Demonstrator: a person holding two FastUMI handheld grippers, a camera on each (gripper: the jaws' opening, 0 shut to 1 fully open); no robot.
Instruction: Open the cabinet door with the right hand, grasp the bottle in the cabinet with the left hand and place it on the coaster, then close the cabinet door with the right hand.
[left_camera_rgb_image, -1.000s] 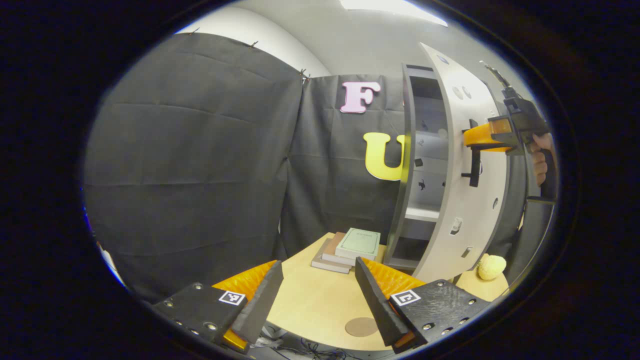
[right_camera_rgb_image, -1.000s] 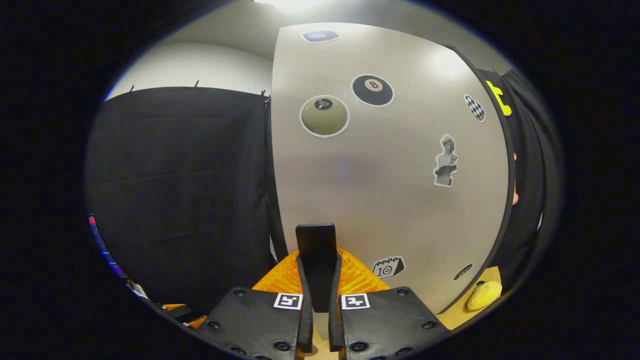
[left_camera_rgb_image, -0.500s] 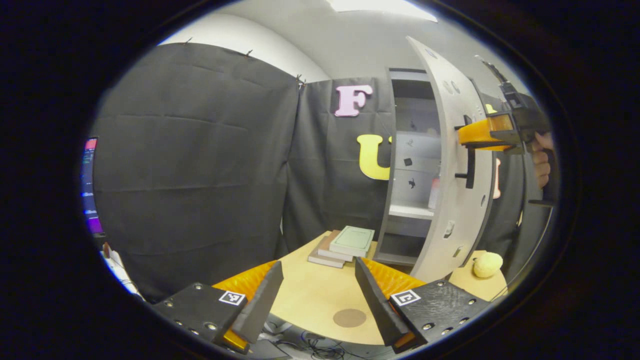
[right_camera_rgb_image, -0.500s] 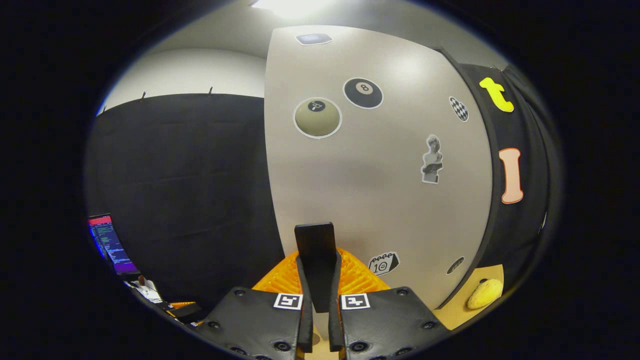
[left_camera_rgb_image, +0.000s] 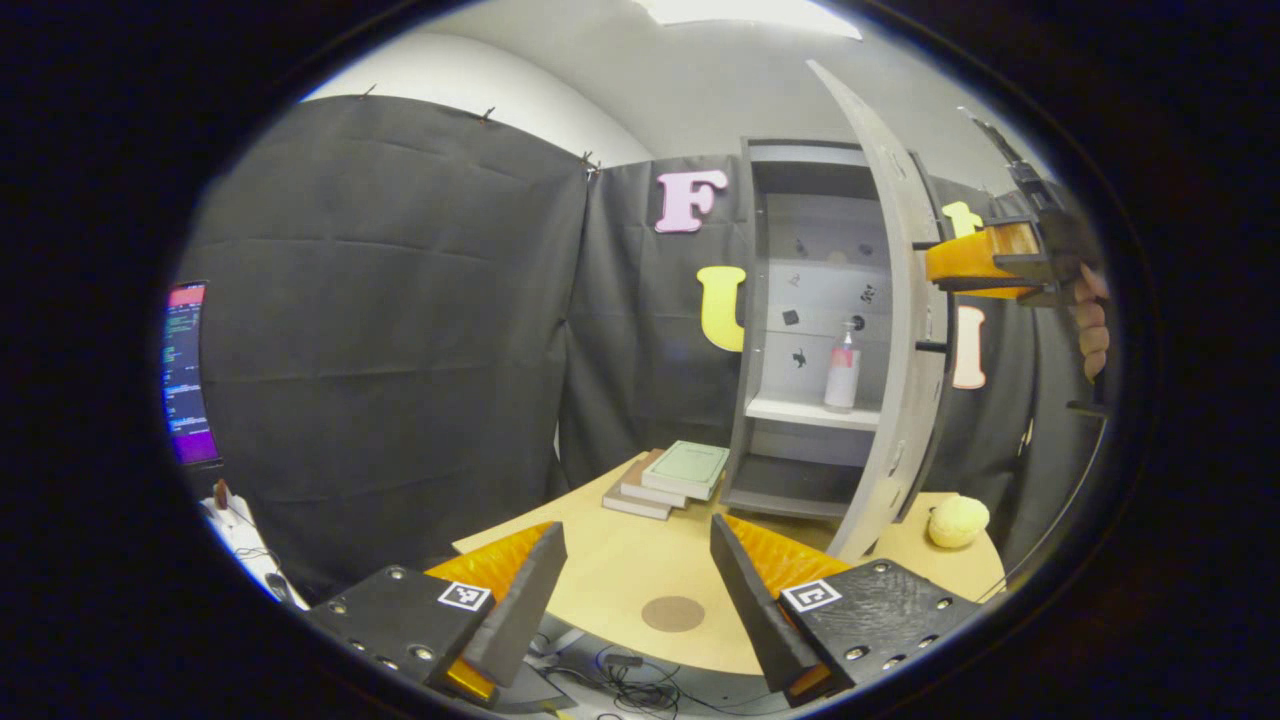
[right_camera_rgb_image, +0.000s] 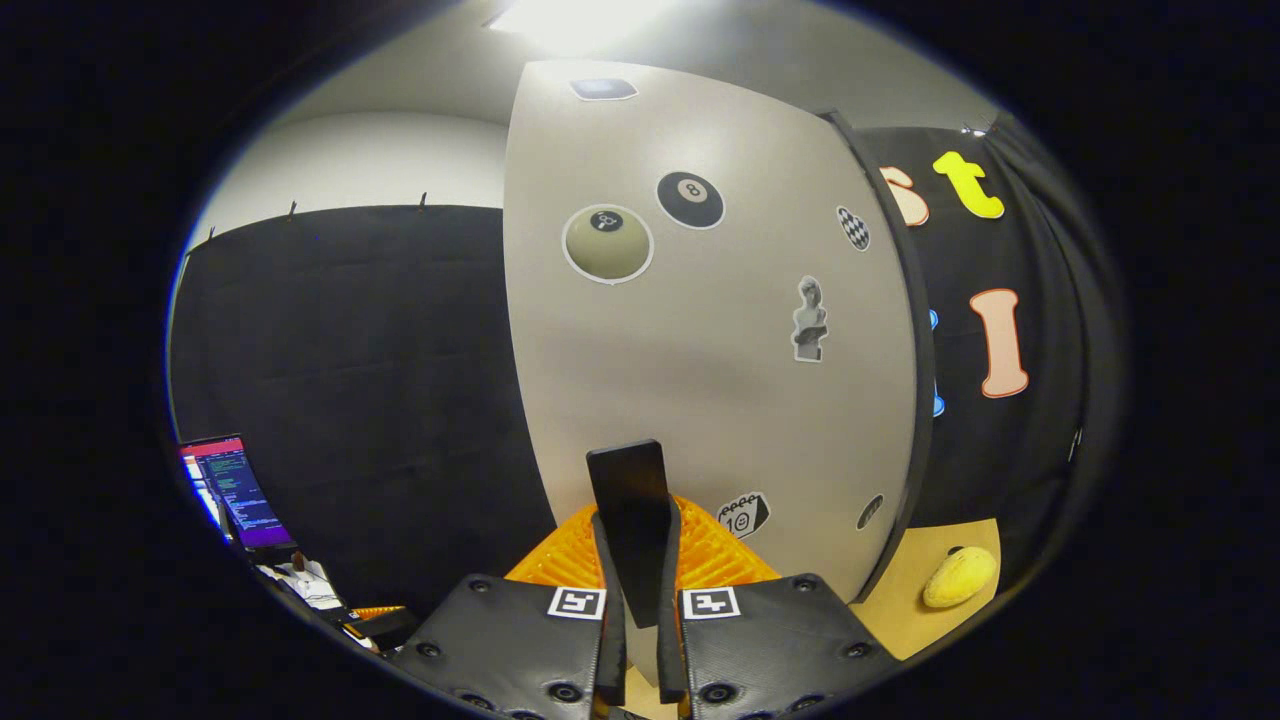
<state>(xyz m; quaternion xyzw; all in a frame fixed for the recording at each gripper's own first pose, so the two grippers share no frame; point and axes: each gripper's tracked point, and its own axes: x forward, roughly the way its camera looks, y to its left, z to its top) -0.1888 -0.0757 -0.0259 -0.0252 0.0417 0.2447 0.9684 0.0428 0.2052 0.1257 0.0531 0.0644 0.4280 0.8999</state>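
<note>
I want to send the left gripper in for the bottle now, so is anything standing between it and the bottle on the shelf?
Nothing visible does. The cabinet door is swung open, held by the right gripper, edge-on just right of the bottle. The books lie lower left of the path from the open left gripper.

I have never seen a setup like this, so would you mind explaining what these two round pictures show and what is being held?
A person holds a two-finger gripper in each hand; a fisheye camera rides on each. The left gripper view looks past the open left gripper at a wooden table with a round brown coaster, a stack of books, a yellow sponge-like ball and a grey cabinet. A white pump bottle stands on its shelf. The right gripper view looks along the right gripper, shut on the black door handle of the sticker-covered grey cabinet door, which stands open.
</note>
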